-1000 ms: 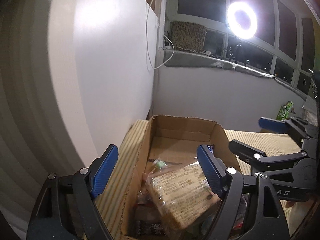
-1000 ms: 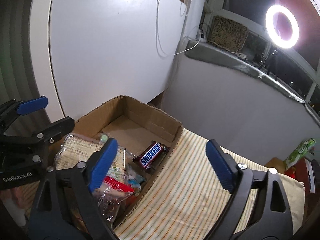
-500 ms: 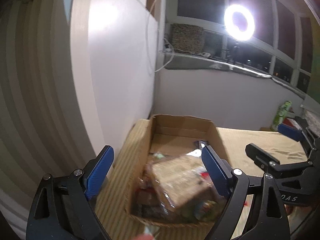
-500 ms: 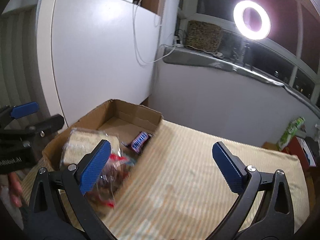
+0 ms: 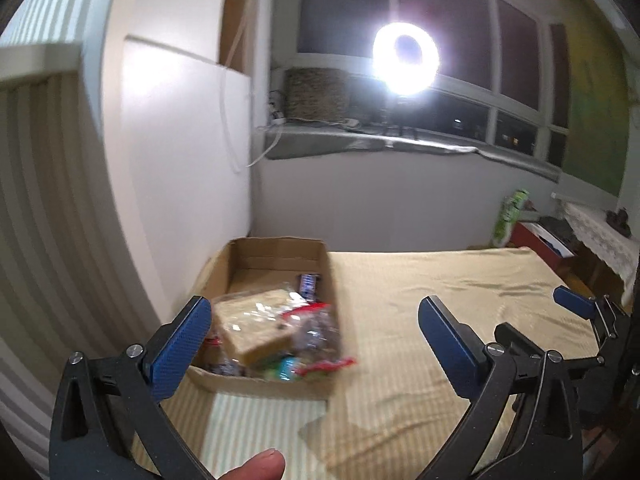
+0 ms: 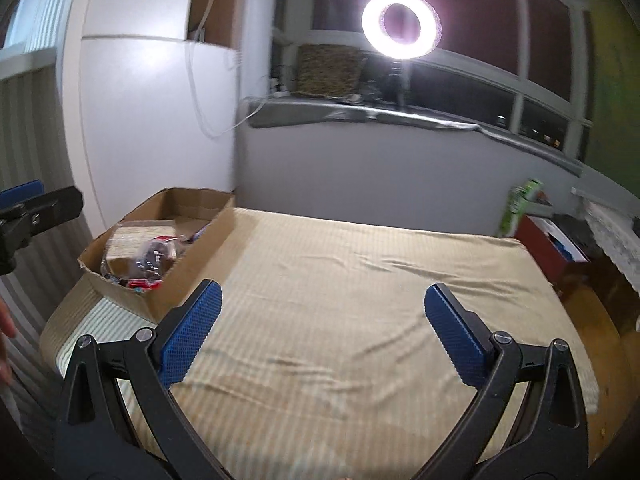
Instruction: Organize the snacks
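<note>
Both sets of jaws stood spread wide with nothing between them: the left gripper (image 5: pixel 314 340) hung above the near left part of the bed, the right gripper (image 6: pixel 320 336) over its bare middle. At the far left corner, against the white wall panel (image 5: pixel 176 152), sat the cardboard box (image 5: pixel 320 264), open-topped and heaped with snacks. Uppermost lay a tan cracker pack (image 5: pixel 252 324) in clear wrap, with crinkled clear bags and a dark candy bar (image 5: pixel 310 282) beside it. A red wrapper (image 5: pixel 328 366) lolled over the near rim. The striped bedspread (image 6: pixel 360 280) carried no loose snack, so gathering seemed finished. Any next move would probably tuck that wrapper inside.
</note>
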Tool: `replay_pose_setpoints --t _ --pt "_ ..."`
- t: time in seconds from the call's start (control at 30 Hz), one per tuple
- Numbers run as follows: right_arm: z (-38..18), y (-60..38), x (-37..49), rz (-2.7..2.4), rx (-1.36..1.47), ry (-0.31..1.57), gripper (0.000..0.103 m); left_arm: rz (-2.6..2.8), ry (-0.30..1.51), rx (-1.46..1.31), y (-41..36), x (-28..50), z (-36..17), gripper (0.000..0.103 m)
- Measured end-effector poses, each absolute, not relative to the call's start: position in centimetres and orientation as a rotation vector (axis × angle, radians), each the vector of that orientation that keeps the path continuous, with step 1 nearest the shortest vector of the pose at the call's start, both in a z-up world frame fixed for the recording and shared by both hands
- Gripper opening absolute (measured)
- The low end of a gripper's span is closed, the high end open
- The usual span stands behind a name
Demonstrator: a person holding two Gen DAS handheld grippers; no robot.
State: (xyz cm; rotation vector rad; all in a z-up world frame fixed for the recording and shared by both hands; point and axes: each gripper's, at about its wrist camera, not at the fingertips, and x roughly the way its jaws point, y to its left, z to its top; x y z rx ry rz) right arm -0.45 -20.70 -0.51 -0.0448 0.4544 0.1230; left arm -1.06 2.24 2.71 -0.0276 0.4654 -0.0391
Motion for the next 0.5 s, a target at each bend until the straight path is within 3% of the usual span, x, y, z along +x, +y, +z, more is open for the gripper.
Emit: replay_pose_setpoints --t 0.5 --pt "1.0 -24.2 -3.8 0.094 0.006 0.391 0.103 -0.059 0.431 0.076 -2.7 -4.2 4.4 0.103"
